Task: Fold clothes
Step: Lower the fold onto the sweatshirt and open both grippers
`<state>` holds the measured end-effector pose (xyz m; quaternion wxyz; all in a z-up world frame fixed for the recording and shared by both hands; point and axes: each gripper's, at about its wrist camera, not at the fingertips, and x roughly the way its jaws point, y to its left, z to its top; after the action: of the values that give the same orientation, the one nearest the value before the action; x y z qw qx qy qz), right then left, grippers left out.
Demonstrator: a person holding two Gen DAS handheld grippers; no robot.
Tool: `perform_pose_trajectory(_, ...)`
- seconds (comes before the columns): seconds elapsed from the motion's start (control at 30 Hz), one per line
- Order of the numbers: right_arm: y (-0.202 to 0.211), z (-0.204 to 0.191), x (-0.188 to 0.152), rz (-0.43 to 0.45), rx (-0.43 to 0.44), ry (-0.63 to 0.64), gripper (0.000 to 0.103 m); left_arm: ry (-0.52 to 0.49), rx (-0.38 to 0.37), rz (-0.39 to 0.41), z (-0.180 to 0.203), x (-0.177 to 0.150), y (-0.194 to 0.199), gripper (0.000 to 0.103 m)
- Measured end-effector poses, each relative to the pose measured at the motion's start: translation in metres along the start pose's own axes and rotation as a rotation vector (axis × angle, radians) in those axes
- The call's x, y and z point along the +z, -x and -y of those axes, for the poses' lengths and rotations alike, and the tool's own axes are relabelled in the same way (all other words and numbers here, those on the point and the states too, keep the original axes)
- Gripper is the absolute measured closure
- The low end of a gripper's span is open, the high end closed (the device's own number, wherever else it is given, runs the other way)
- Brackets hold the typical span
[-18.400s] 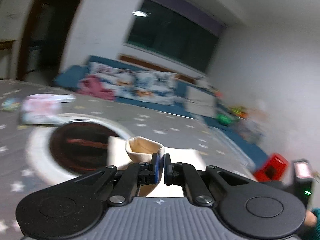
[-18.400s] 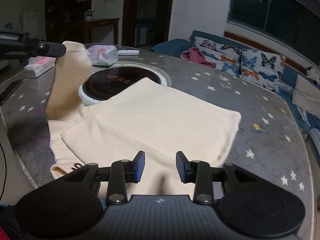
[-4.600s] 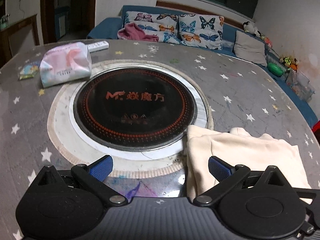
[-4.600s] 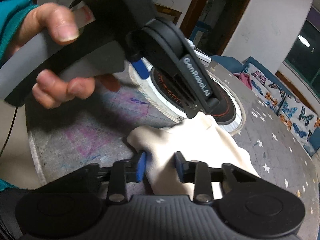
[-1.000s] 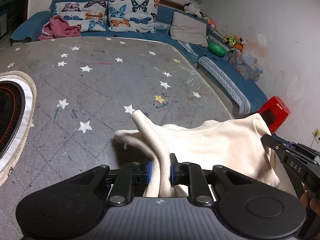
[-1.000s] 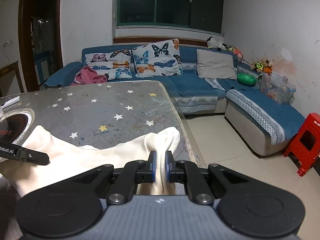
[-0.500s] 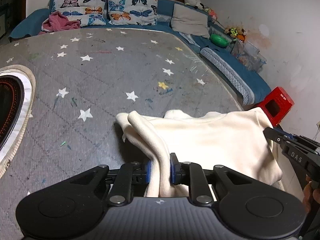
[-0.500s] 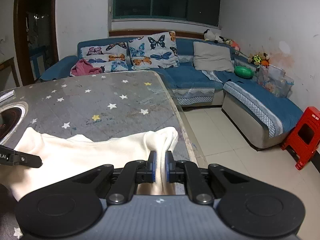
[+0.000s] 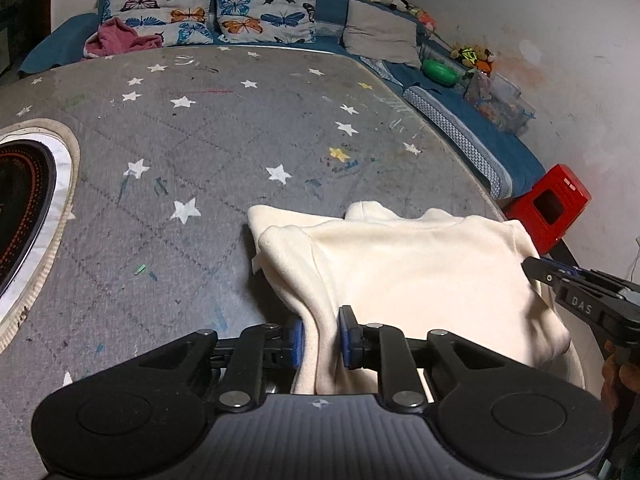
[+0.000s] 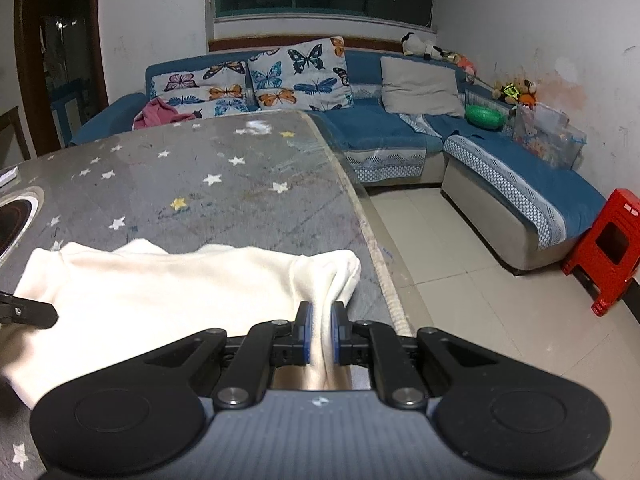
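A cream garment (image 9: pixel 408 264), folded into a wide bundle, lies on the grey star-patterned table (image 9: pixel 208 136) near its right edge. My left gripper (image 9: pixel 320 334) is shut on the garment's left folded edge. My right gripper (image 10: pixel 320 334) is shut on the garment's (image 10: pixel 168 284) right end, close to the table edge. The right gripper's fingers (image 9: pixel 552 274) show at the garment's far right in the left wrist view. The left gripper's tip (image 10: pixel 28 312) shows at the left in the right wrist view.
A round black induction cooktop (image 9: pixel 24 184) with a white rim is set in the table at the left. A blue sofa (image 10: pixel 376 124) with butterfly cushions runs behind and to the right. A red stool (image 10: pixel 612 248) stands on the tiled floor.
Both grippers have moved down and forward with the garment, which now lies flatter and wider on the table. The grips are unchanged.
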<state>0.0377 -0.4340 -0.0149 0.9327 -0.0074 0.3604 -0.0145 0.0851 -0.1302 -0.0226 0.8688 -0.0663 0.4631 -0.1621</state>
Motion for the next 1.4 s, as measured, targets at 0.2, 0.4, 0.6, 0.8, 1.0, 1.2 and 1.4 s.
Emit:
perform_pose_trajectory(0.2, 0.001, -0.002, -0.003, -0.005, -0.004, 0.003, 0.091, -0.005, 0.002, -0.013, -0.007, -0.002, 0.007, 0.078)
perform_pose_trajectory(0.4, 0.011, -0.006, 0.002, 0.013, 0.021, 0.002, 0.088, -0.011, 0.022, -0.006, -0.011, 0.000, 0.015, 0.061)
perform_pose_trajectory(0.6, 0.007, -0.015, 0.007, 0.005, 0.069, -0.001, 0.081, -0.013, 0.027, 0.018, -0.010, 0.009, 0.020, 0.058)
perform_pose_trajectory(0.8, -0.008, -0.029, 0.010, -0.010, 0.101, -0.003, 0.077, -0.022, 0.033, 0.017, -0.003, 0.019, 0.009, 0.053)
perform_pose_trajectory(1.0, -0.019, -0.040, 0.012, -0.016, 0.108, 0.007, 0.069, -0.050, 0.046, 0.009, 0.005, 0.026, -0.006, 0.052)
perform_pose_trajectory(1.2, -0.029, -0.049, 0.013, -0.020, 0.112, 0.015, 0.063, -0.070, 0.059, 0.006, 0.008, 0.031, -0.019, 0.049)
perform_pose_trajectory(1.4, -0.040, -0.056, 0.018, -0.018, 0.096, 0.027, 0.060, -0.069, 0.077, 0.010, 0.004, 0.039, -0.029, 0.048)
